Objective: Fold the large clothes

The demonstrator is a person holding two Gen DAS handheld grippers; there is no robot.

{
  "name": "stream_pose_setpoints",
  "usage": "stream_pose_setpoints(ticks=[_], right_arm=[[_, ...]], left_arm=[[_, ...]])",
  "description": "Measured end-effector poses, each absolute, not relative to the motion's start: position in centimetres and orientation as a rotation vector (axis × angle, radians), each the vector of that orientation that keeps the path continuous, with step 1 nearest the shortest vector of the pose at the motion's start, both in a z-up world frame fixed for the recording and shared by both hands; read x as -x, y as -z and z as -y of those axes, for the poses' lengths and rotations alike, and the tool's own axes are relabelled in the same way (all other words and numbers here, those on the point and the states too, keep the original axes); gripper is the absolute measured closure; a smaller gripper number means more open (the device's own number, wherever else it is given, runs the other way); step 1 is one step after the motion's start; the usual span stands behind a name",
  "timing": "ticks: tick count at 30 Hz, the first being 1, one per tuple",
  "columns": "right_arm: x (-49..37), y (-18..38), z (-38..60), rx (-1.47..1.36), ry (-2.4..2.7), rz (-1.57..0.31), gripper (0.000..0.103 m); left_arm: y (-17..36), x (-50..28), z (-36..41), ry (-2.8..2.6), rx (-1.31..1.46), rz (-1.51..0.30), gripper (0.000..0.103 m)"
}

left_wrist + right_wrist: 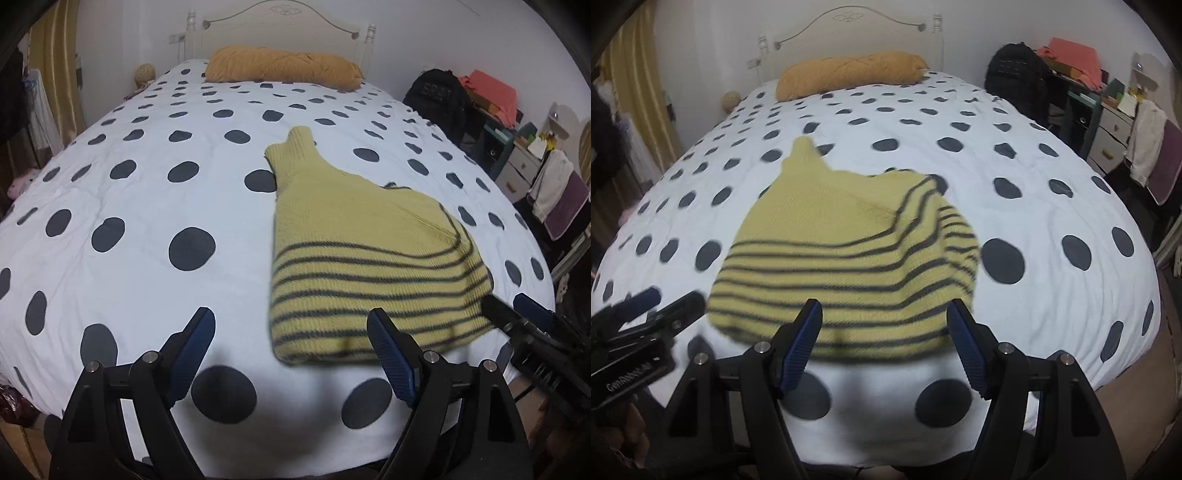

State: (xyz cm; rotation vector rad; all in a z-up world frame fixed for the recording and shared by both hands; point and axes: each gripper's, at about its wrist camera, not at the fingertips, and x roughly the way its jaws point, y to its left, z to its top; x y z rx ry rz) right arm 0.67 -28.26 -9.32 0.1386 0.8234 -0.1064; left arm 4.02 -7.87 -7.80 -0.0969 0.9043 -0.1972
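Note:
A yellow knit sweater (351,236) with dark stripes lies folded in a compact bundle on the dotted bed cover (147,203), its plain ribbed end pointing toward the headboard. My left gripper (290,317) hovers open just off the sweater's near left corner, with nothing pinched between its blue pads. In the right wrist view the same sweater (831,229) spreads ahead of my right gripper (884,306), which is open above the striped near edge and grips no cloth. Each gripper shows in the other's view: the right gripper (517,314) and the left gripper (653,306).
An orange pillow (280,68) lies by the white headboard. Right of the bed stand a black backpack (436,96), a drawer unit (517,162) piled with clutter and a chair (565,206) with draped cloth. Curtains and hanging clothes line the left side.

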Motion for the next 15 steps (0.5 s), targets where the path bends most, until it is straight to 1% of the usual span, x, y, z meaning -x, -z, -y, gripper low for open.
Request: stream_pose_setpoints(ticks=[3,6,8,10,13,15], right_arm=[[-2.6,10.4,32.6,-0.305,0.042,-0.871,0.027],[-2.8,12.4,35.9,-0.508,-0.018,-0.896,0.026],[-2.2,13.8,36.9,-0.582,-0.037,-0.894,0.025],[-1.7,15.3,37.4,-0.643,-0.051,-0.897,0.025],[-1.4,17.5,38.2,-0.756,-0.095,-0.897,0.025],[-1.5,18.7,38.7,-0.857,-0.148,-0.849,0.024]], left_arm=[[8.3,-7.7,6.0,0.229,0.188,-0.923,0.018],[9.0,-12.4,6.0,0.263,0.197,-0.971,0.018],[9.3,-15.4,6.6,0.285,0.189,-0.974,0.018],[10.1,-19.2,7.7,0.3,0.169,-0.988,0.014],[12.3,-24.2,9.2,0.346,0.181,-1.072,0.014],[13.7,-26.8,9.7,0.379,0.22,-1.12,0.014]])
